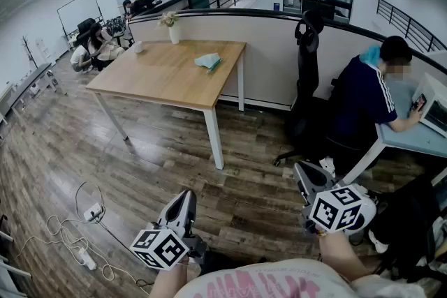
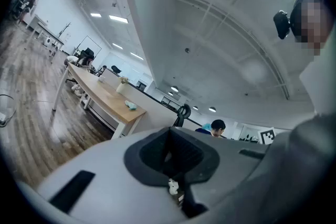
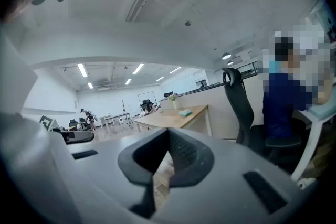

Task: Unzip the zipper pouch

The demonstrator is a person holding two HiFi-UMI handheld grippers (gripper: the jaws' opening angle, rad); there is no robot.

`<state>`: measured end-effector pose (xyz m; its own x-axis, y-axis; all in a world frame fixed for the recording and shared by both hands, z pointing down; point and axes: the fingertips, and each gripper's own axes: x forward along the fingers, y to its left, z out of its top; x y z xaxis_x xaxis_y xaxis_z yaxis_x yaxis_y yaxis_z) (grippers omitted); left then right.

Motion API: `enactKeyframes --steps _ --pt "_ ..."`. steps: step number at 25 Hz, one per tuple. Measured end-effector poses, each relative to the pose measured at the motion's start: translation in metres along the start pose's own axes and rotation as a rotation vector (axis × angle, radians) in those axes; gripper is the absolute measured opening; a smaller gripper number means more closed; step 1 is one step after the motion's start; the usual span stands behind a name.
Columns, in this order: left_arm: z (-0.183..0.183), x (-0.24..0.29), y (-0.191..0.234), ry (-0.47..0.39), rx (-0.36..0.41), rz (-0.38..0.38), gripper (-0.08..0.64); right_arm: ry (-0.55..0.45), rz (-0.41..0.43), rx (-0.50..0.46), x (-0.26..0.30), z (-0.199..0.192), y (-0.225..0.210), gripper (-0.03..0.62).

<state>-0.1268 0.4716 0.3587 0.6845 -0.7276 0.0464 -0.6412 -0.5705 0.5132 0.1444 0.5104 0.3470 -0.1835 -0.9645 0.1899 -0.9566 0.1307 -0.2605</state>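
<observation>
A small teal zipper pouch (image 1: 208, 62) lies on the far right part of a wooden table (image 1: 160, 77), well ahead of me across the floor. It is a small teal patch in the left gripper view (image 2: 131, 106) and in the right gripper view (image 3: 185, 112). Both grippers are held low near my body, far from the table. My left gripper (image 1: 183, 204) is shut with nothing in it, its jaws together (image 2: 170, 152). My right gripper (image 1: 307, 178) is likewise shut and empty (image 3: 168, 152).
A vase of flowers (image 1: 172, 28) and a white cup (image 1: 138, 47) stand at the table's back edge. A black office chair (image 1: 307, 87) and a seated person (image 1: 367, 98) at a desk are on the right. Cables and a power strip (image 1: 84, 258) lie on the floor at left.
</observation>
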Motion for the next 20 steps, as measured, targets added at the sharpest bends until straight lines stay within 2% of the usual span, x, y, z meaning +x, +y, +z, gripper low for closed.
enactKeyframes --steps 5,11,14,20 --pt "-0.001 0.012 0.004 -0.001 0.000 -0.011 0.000 0.030 0.010 0.016 0.020 -0.011 -0.006 -0.005" --pt "0.014 0.051 0.046 0.009 -0.001 -0.006 0.000 0.057 0.015 0.004 0.080 -0.010 -0.009 -0.005" --pt "0.032 0.084 0.069 0.010 -0.008 -0.009 0.000 0.063 0.012 0.004 0.121 0.000 -0.014 -0.005" --pt "0.093 0.145 0.110 0.011 0.037 -0.043 0.000 0.033 0.006 0.030 0.207 0.039 -0.012 -0.003"
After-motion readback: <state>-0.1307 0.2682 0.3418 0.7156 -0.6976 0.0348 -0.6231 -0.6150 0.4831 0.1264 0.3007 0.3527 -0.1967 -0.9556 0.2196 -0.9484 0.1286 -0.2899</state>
